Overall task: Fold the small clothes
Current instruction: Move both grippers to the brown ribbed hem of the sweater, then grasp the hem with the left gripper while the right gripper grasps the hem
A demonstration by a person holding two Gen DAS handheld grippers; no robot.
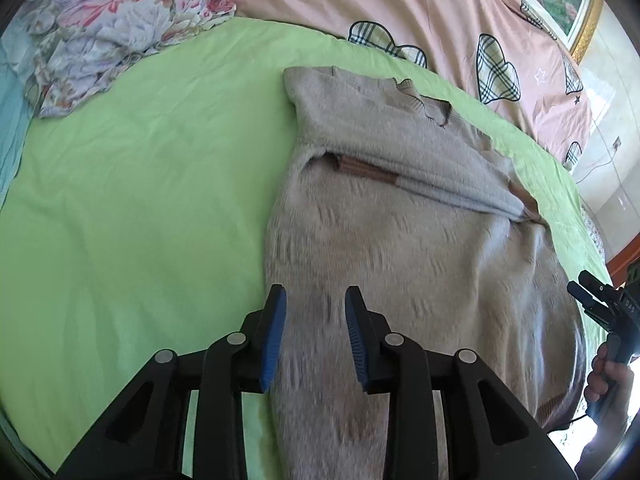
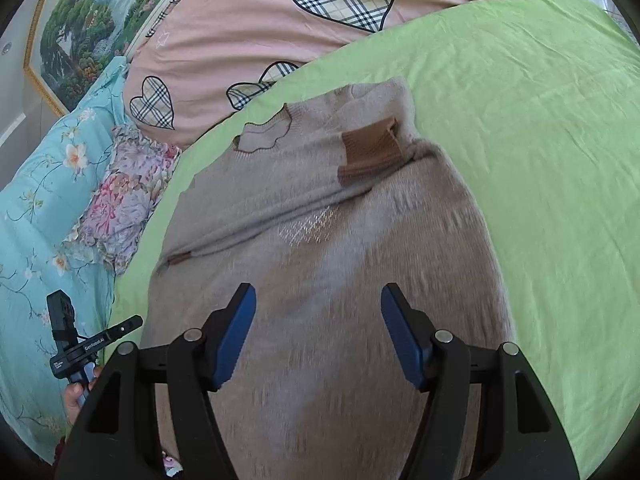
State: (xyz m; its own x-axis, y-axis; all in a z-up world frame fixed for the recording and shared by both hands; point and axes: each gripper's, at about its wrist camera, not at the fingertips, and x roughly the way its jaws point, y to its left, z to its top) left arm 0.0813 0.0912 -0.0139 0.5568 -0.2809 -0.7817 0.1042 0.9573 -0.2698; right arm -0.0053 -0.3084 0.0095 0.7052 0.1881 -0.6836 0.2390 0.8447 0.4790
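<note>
A beige knit sweater point(image 1: 400, 240) with brown cuffs lies flat on the green sheet point(image 1: 140, 200), collar at the far end. Both sleeves are folded across its chest, and a brown cuff point(image 2: 372, 144) shows on top. My left gripper point(image 1: 314, 300) hovers open over the sweater's near left edge, with nothing between its blue pads point(image 1: 274, 336). My right gripper point(image 2: 319, 292) stands open wider above the sweater's point(image 2: 320, 272) lower body, also holding nothing. Each gripper appears at the edge of the other's view: the right gripper point(image 1: 588, 292) in a hand point(image 1: 608, 376), and the left gripper point(image 2: 134, 322).
A pink duvet point(image 2: 248, 32) with plaid hearts lies beyond the sweater. A floral pillow point(image 1: 112, 20) and a teal floral quilt point(image 2: 36, 208) sit to the left. A framed landscape picture point(image 2: 80, 32) hangs behind. Green sheet point(image 2: 540, 160) spreads on both sides of the sweater.
</note>
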